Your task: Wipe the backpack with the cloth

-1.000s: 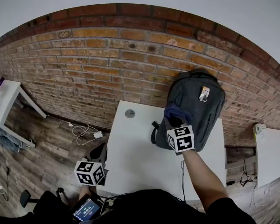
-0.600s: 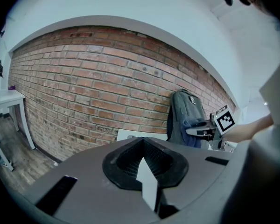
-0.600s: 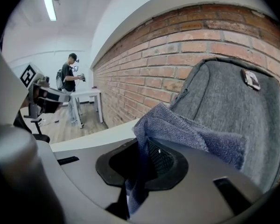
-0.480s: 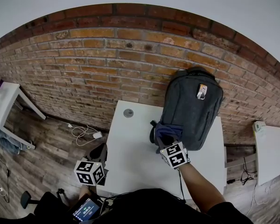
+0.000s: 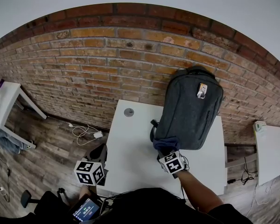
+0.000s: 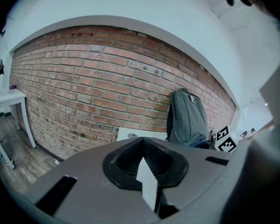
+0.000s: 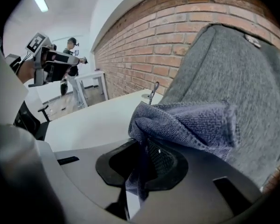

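My right arm reaches out | right gripper [image 5: 167,154] pinches cloth [image 7: 191,122] against backpack [image 5: 189,111] bottom | left gripper [image 6: 147,183] low, closed, empty.

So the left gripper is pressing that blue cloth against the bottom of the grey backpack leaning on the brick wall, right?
Not the left one: the right gripper is shut on the cloth, at the bottom of the backpack against the brick wall. The right gripper view shows it.

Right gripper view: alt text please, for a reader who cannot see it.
The right claw is shut on a blue-grey cloth bunched against a grey backpack that leans on a brick wall. A white table stretches away to the left.
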{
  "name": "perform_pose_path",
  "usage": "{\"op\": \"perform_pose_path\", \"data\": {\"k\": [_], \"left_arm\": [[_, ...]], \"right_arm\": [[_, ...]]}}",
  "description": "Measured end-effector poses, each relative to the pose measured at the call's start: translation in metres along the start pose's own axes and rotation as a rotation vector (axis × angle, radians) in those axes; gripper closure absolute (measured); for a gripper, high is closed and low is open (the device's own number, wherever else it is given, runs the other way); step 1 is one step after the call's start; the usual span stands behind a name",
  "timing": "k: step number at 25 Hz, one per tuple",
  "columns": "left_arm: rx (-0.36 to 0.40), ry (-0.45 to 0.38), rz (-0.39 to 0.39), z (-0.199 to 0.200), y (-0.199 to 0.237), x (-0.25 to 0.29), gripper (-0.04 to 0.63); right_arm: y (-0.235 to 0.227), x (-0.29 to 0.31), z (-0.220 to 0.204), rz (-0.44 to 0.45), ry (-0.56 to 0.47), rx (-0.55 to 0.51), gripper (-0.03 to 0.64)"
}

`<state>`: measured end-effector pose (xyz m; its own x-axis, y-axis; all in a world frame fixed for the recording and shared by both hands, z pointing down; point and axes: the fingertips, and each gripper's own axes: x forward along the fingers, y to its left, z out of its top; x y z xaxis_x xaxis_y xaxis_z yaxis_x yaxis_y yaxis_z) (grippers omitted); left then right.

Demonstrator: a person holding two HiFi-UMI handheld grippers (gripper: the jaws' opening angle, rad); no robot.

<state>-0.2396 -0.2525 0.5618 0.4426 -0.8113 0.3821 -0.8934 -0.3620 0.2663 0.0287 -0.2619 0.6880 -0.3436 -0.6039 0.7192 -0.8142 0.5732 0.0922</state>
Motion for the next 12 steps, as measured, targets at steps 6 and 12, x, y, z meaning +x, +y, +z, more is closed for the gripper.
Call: {"op": "perform_pose_path", "data": {"k": [6,12], "left_arm": [[-0.001,0.011,0.007,-0.002,0.0,0.0,0.598],[0.001,0.006,0.006,0.0,0.001,0.002,0.598]], "right_arm": [[0.0,0.006,-0.015,0.011,0.047,0.02,0.569],[0.0,-0.007,0.019,-0.004,-0.041,0.034,0.569]]}}
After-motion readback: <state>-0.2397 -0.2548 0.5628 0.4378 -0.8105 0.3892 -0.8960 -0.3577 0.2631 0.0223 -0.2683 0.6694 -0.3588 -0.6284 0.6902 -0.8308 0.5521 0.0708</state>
